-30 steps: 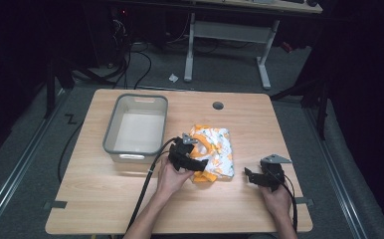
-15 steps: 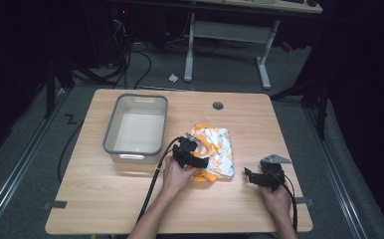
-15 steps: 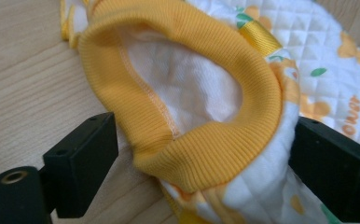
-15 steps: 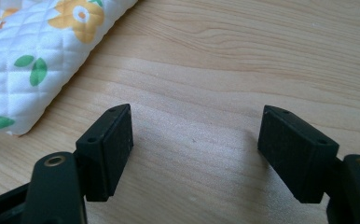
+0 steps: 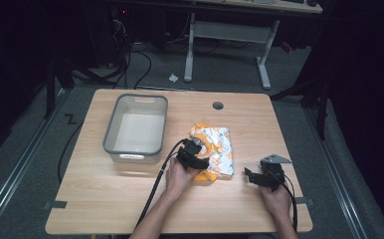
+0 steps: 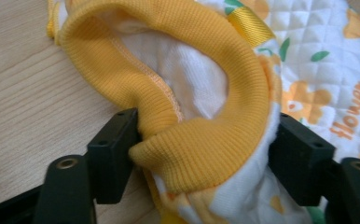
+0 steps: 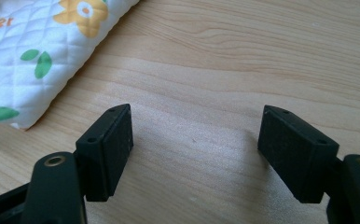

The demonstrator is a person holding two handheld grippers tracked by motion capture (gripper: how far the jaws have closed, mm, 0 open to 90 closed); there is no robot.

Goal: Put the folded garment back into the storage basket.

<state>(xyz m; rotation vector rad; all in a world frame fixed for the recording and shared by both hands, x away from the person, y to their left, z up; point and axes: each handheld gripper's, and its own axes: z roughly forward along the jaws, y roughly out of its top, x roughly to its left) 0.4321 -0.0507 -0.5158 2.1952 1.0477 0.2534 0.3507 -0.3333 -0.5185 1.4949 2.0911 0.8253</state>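
The room is seen to be dark, with grey carpeted floor (image 5: 26, 149), cables trailing across it, and a white-legged desk frame (image 5: 230, 35) standing behind the work area.

The surface (image 5: 105, 199) is a rectangular top of pale wood-grain laminate with rounded corners and a round cable hole (image 5: 218, 105) near its far edge. Fine straight grain is recorded in both gripper views.

A grey plastic tub (image 5: 111, 130) with translucent walls, rounded corners and a thick rim is placed on the left half of the surface.

The folded garment (image 5: 219, 147) is located at the centre of the surface, just right of the tub and apart from it. It is made of white quilted cotton stitched in a diamond pattern, printed with orange flowers, green leaves and the word "flower". Its opening is bound in a ribbed orange knit cuff (image 6: 201, 149), which forms a thick soft loop with a stitched seam, and a short glossy yellow ribbon tab (image 6: 243, 23) is sewn at the edge.

The left hand-held gripper (image 5: 194, 158) is positioned at the near left corner of the garment. Its jaws have just been closing, and the black square pads are now pressed against the bunched orange cuff from both sides.

The right hand-held gripper (image 5: 252, 177) is held low over bare wood to the right of the garment, clear of it. Its jaws stand wide, with nothing between the matt black pads.
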